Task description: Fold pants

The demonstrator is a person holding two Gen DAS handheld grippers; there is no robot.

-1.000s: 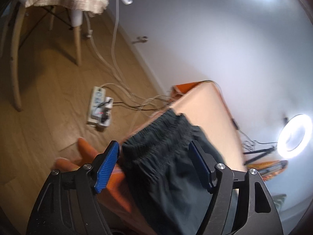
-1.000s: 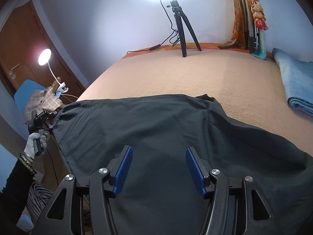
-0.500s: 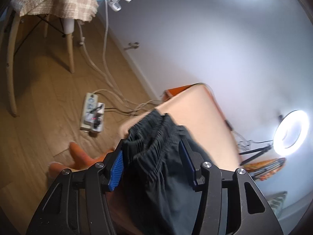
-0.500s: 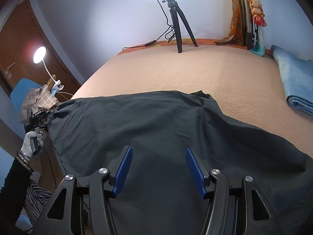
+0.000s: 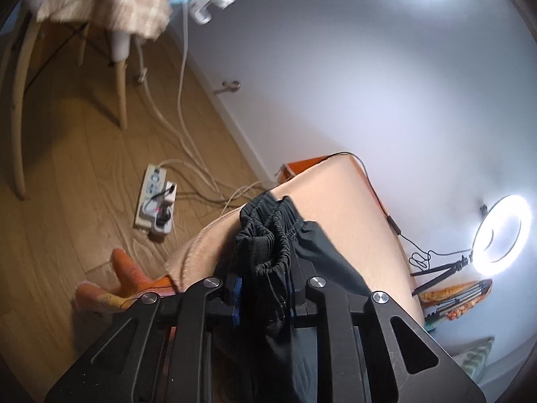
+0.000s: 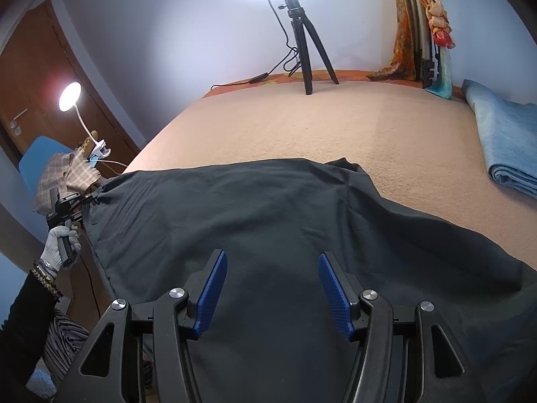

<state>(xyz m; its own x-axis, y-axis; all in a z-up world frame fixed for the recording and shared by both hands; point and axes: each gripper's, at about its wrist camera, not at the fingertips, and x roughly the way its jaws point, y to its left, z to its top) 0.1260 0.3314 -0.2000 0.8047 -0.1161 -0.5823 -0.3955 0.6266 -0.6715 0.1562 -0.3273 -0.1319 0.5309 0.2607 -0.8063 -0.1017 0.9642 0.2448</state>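
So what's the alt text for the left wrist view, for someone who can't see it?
The left gripper, whose jaws have just been closing, pinches the bunched waistband of dark pants at the corner of a peach bed. Beyond lie a wooden floor with a power strip and a ring light.

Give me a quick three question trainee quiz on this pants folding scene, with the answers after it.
1. True or false: the left tongs have closed on the waistband of the pants.
2. Multiple choice: the right tongs are A) gripping the pants, B) open above the pants, C) holding the blue towel.
3. Fill in: the tripod stands at the far edge of the ___.

Key
1. True. The jaws have just been closing, and the bunched waistband sits pinched between them.
2. B.
3. Bed.
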